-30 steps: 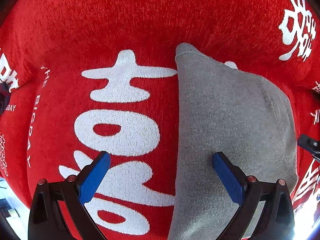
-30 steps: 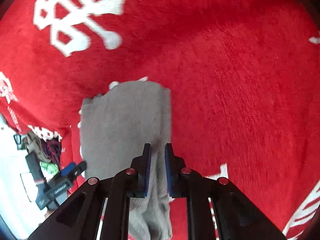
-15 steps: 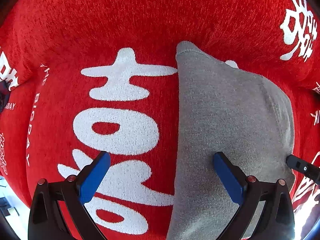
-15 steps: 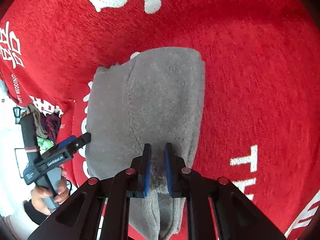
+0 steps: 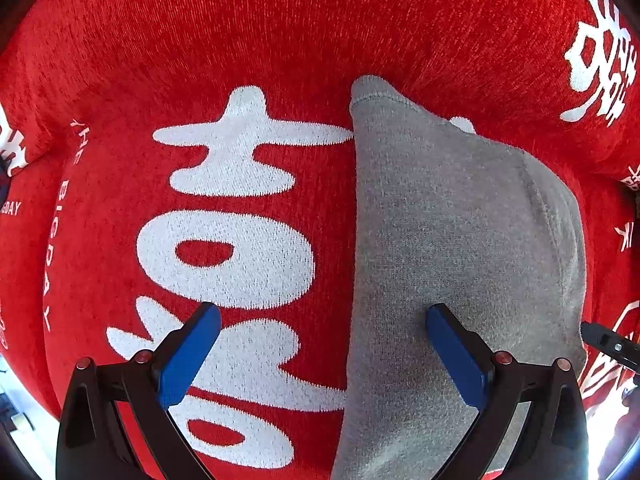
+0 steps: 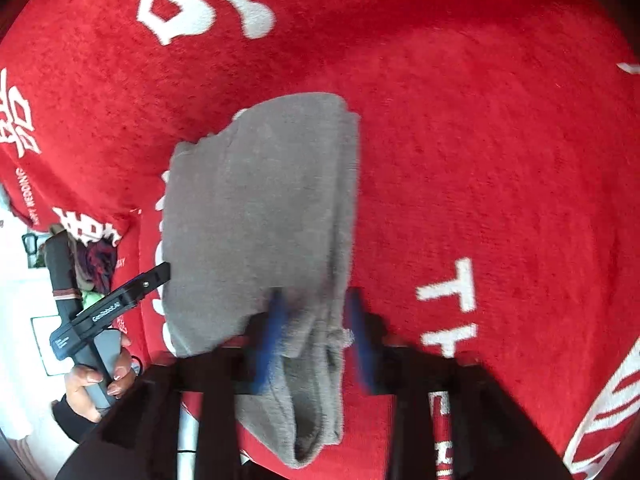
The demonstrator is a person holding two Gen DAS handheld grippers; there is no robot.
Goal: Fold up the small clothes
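Right wrist: gray garment (image 6: 260, 216) on red blanket (image 6: 480, 140), clutter (image 6: 96, 264) beside.

Cloth on cloth, all matt

Grey garment (image 5: 460, 240) of soft fuzzy knit; red blanket (image 5: 280, 40) of ribbed, napped weave; blue pads (image 5: 188, 356) smooth, matt, rubbery-looking.

The right gripper (image 6: 316, 336) is letting go now: its blue fingers (image 6: 362, 340), pinched together on the grey cloth (image 6: 260, 216) half a second back, are spreading apart with the cloth's edge loose between them. The view is blurring a bit too. In the left wrist view, the right gripper's tip (image 5: 610, 346) is sliding lower along the cloth's right edge.
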